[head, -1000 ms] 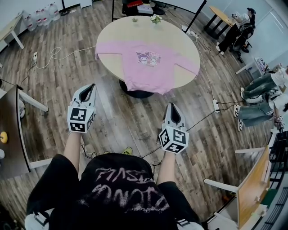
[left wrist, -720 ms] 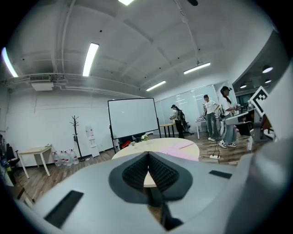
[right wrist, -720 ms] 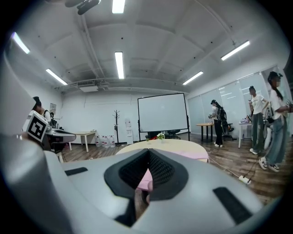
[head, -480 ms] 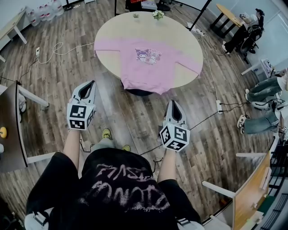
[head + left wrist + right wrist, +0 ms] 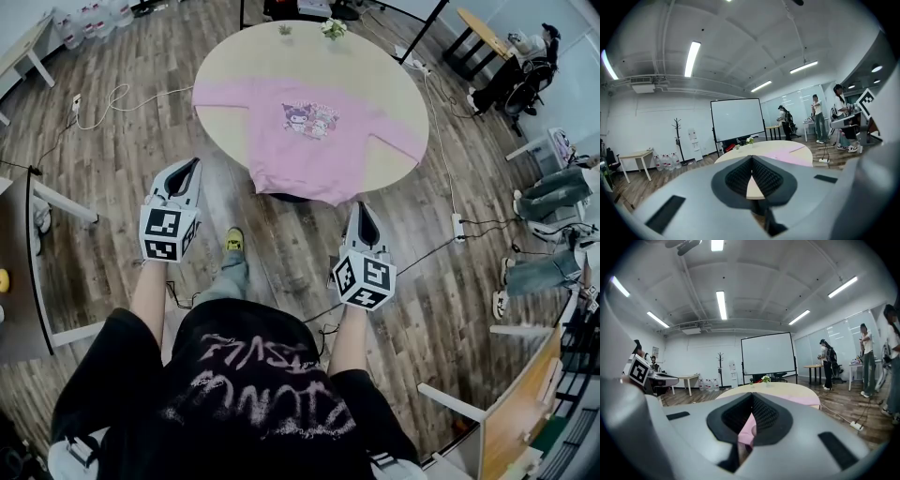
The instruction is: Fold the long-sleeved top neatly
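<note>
A pink long-sleeved top point(image 5: 314, 141) with a cartoon print lies spread flat on a round beige table point(image 5: 262, 61), sleeves stretched left and right, its hem hanging over the near edge. Both grippers hover over the floor short of the table. My left gripper point(image 5: 187, 165) is shut and empty, left of the hem. My right gripper point(image 5: 362, 208) is also shut and empty, just below the hem's right end. In the left gripper view the table point(image 5: 778, 149) shows beyond the closed tips point(image 5: 751, 158); in the right gripper view the pink top point(image 5: 806, 401) shows beyond the closed tips point(image 5: 752, 396).
Cables point(image 5: 112, 98) trail across the wood floor left and right of the table. A small flower pot point(image 5: 331, 28) stands at the table's far edge. Desks point(image 5: 23, 253) flank the left, people point(image 5: 553, 197) sit at the right, a whiteboard point(image 5: 737, 119) stands behind.
The person has stepped toward the table, one foot now forward between the grippers. Both grippers moved closer to the table's near edge, still shut.
</note>
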